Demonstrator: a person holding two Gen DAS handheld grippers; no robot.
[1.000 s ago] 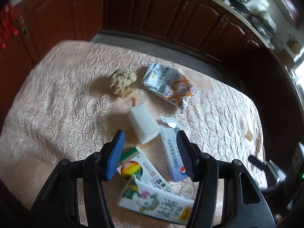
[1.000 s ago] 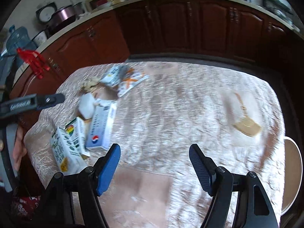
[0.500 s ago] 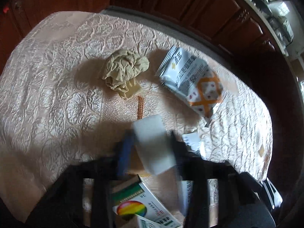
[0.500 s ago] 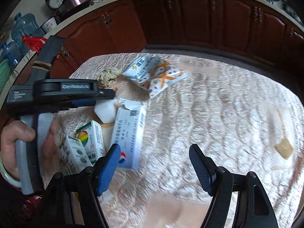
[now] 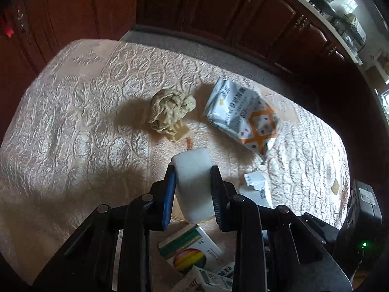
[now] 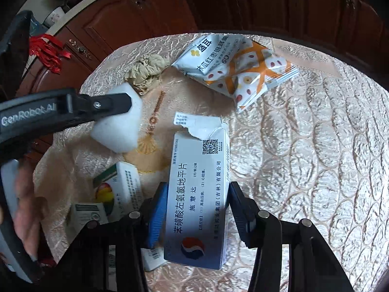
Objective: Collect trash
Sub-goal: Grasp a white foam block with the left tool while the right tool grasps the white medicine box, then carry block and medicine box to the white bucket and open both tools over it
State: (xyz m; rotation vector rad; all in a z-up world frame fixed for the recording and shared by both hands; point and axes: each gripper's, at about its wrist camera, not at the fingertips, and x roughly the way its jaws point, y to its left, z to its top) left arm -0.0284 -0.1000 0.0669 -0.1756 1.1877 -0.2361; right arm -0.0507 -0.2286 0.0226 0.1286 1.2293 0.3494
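Observation:
My left gripper (image 5: 192,170) is shut on a white foam block (image 5: 193,182), which also shows in the right wrist view (image 6: 120,124) with the left gripper's finger across it. My right gripper (image 6: 197,189) straddles a white and blue medicine box (image 6: 198,194) with a torn top; its pads sit at the box's sides, with a small gap on the left. A crumpled beige paper ball (image 5: 170,113) and a white and orange snack bag (image 5: 243,119) lie farther back on the table.
The round table has a cream embossed cloth (image 5: 73,121). A box with a rainbow print (image 5: 189,250) and another small carton (image 6: 85,216) lie at the near edge. Dark wooden cabinets (image 5: 218,12) stand behind. A small tan scrap (image 5: 335,186) lies at the right.
My left gripper moved forward and closed on the white foam block. My right gripper moved left across the table to the medicine box, which now sits between its fingers.

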